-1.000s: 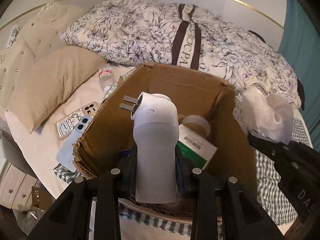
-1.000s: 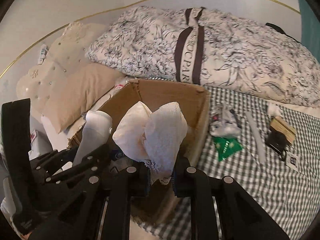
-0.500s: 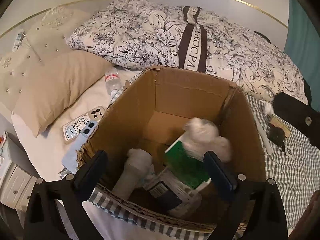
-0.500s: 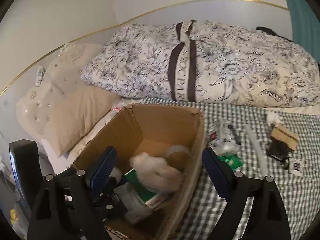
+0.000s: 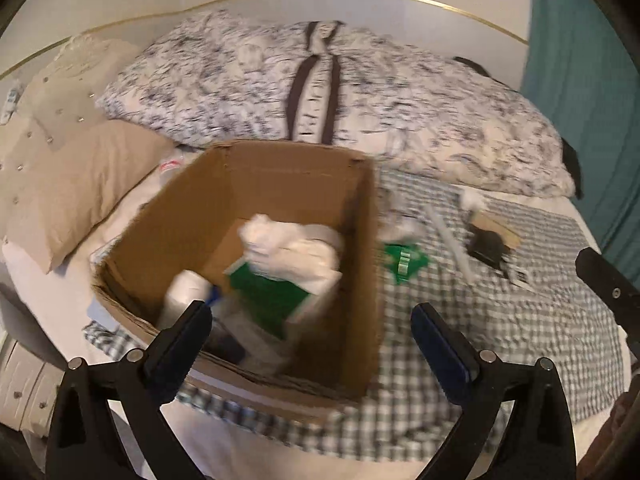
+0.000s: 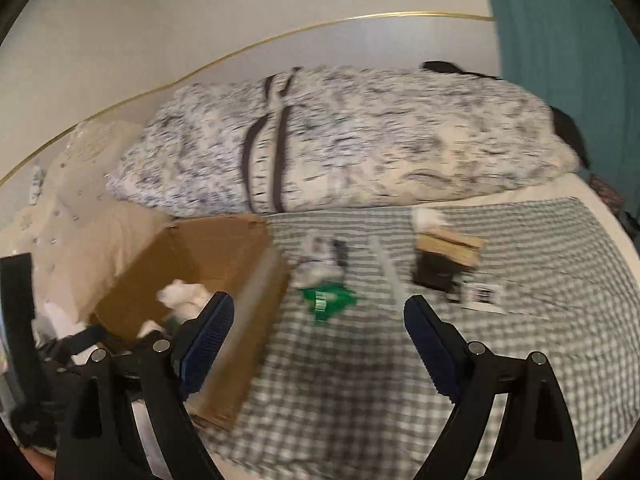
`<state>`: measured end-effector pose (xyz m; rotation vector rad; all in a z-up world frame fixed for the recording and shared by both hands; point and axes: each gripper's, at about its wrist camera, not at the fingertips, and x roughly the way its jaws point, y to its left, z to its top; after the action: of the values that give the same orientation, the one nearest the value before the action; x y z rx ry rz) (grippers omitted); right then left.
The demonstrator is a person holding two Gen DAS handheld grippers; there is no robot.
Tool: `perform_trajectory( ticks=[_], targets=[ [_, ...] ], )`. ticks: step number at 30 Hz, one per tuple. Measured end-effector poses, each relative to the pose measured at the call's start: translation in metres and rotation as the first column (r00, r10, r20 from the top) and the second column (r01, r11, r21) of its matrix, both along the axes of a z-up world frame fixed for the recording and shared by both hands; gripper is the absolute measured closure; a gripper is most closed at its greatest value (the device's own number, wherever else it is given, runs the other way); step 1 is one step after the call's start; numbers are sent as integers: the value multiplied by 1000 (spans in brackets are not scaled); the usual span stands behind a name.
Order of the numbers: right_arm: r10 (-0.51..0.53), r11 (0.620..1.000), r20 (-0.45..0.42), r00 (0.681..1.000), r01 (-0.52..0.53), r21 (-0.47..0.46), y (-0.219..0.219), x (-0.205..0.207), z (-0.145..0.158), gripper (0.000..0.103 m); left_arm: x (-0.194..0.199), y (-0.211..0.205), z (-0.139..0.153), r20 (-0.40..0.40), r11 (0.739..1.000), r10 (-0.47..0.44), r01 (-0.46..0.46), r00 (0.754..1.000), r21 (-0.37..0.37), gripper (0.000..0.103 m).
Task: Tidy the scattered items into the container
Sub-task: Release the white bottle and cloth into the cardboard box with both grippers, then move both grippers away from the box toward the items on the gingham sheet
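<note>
An open cardboard box stands on the bed, also in the right wrist view. Inside lie a white cloth, a white plug adapter and a green-and-white box. My left gripper is open and empty above the box's near right corner. My right gripper is open and empty over the checked blanket, right of the box. Scattered on the blanket are a green packet, a crumpled wrapper, a white stick, a black item and a tan block.
A floral duvet lies along the back of the bed. Beige pillows sit left of the box. A teal curtain hangs at the right. A card with a code lies by the black item.
Both grippers opened: the white adapter and the white cloth dropped into the box. Both grippers have since swung right, toward the scattered items on the blanket.
</note>
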<state>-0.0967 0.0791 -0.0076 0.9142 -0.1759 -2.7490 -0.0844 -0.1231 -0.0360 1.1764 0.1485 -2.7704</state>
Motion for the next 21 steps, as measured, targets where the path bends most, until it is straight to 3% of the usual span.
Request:
perform_trajectory(
  ticks=[10, 21],
  targets=[
    [-157, 987, 12, 988, 157, -32, 109, 48, -12, 16, 21, 83, -7, -3, 993, -119, 119, 993, -21, 0],
    [-188, 981, 54, 981, 190, -24, 161, 58, -46, 16, 3, 125, -49, 77, 992, -123, 125, 989, -29, 0]
  ],
)
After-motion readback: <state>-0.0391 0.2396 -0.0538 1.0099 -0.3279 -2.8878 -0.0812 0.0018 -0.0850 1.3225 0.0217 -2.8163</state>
